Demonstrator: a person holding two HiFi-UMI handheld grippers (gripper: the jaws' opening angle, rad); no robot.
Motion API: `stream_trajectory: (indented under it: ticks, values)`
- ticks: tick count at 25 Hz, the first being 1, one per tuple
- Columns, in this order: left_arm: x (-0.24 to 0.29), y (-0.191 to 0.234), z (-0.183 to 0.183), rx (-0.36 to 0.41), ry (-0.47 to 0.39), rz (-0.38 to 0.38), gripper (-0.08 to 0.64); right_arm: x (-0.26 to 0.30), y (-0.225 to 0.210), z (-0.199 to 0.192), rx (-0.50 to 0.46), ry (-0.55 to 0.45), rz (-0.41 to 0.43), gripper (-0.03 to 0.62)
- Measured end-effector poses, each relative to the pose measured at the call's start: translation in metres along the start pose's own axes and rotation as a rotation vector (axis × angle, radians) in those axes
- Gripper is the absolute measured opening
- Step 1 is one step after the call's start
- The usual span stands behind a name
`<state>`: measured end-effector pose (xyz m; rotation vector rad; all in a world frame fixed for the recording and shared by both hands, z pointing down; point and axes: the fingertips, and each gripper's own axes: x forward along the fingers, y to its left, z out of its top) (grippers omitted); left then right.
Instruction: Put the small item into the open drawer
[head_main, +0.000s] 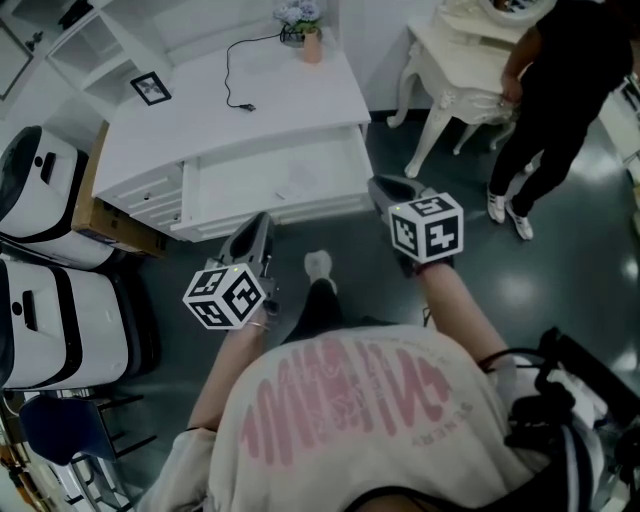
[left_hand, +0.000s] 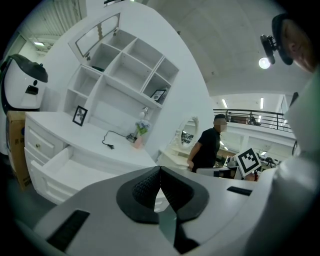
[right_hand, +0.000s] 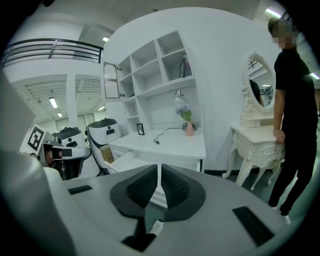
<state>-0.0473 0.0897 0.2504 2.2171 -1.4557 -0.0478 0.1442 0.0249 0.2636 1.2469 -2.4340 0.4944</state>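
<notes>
The white desk (head_main: 290, 95) stands ahead with its wide drawer (head_main: 270, 185) pulled open and showing a bare white bottom. My left gripper (head_main: 258, 228) hovers just in front of the drawer's front edge, and its pads (left_hand: 150, 187) meet at the tip, shut with nothing seen between them. To the right, my right gripper (head_main: 380, 186) is level with the drawer's right corner, its pads (right_hand: 172, 187) closed together. A small white piece (right_hand: 156, 227) shows low in the gap behind them; I cannot tell what it is. The drawer also appears in both gripper views (left_hand: 65, 167) (right_hand: 122, 162).
On the desk lie a black cable (head_main: 235, 80), a small picture frame (head_main: 150, 88) and a pink vase with flowers (head_main: 310, 40). A person in black (head_main: 560, 90) stands by a cream dressing table (head_main: 460, 70) at right. A cardboard box (head_main: 105, 215) and white machines (head_main: 40, 180) stand left.
</notes>
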Motion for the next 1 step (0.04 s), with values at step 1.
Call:
stream_trajectory:
  ticks: [1]
  values:
    - [-0.0018, -0.0019, -0.0014, 0.002, 0.002, -0.002, 0.029, -0.0025, 0.0004, -0.0021, 0.001, 0.002, -0.002, 0.040]
